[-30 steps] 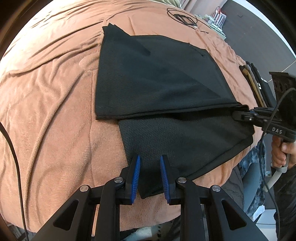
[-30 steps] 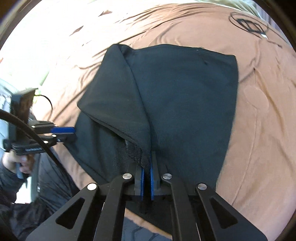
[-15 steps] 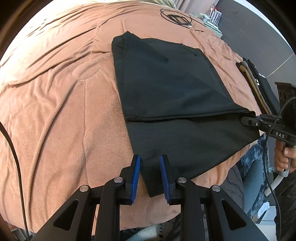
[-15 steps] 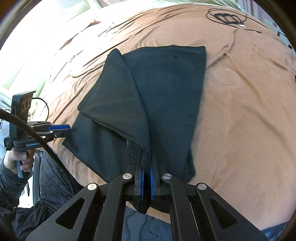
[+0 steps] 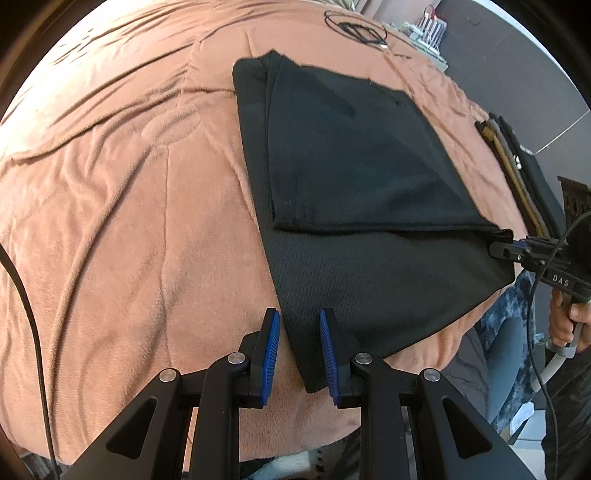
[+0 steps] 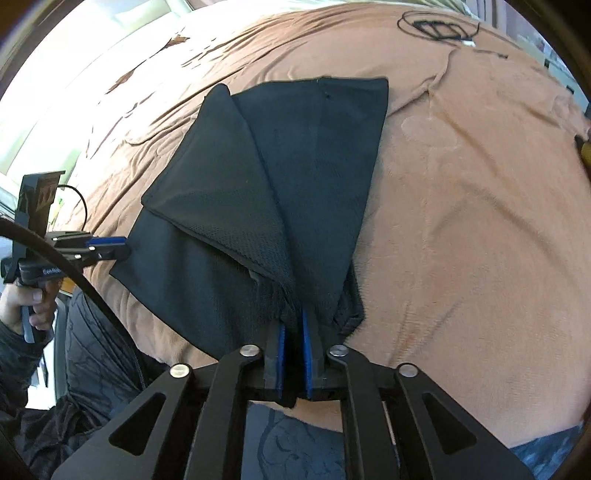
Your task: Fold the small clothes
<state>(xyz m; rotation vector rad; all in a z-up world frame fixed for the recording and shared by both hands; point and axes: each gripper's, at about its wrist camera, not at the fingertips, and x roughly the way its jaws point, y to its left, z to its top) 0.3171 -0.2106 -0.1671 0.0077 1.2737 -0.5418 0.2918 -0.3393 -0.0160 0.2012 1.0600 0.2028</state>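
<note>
Both tools sit at the near edge of a black, fine-knit garment [image 5: 362, 192] spread on a bed covered by a plush orange-brown blanket [image 5: 122, 192]. In the left wrist view, the left tool [image 5: 297, 349] has its blue ribbed pads standing a little apart, one on each side of the garment's near corner; the pads do not press the cloth, which lies flat on the blanket between them. In the right wrist view, the right tool [image 6: 293, 341] has its blue pads at a narrow gap with a gathered bunch of the black fabric between them; its jaws have just been opening, and the pads look slightly clear of the cloth. From that bunch, one flap of the garment is folded over the lower layer, its edge running slantwise across the piece. A person's hand [image 5: 569, 314] grips the right tool's handle at the right edge of the left view. A coiled thin black cable [image 5: 356, 27] lies on the blanket well beyond the garment. Dark and tan folded items [image 5: 524, 177] are stacked at the bed's right edge.
</note>
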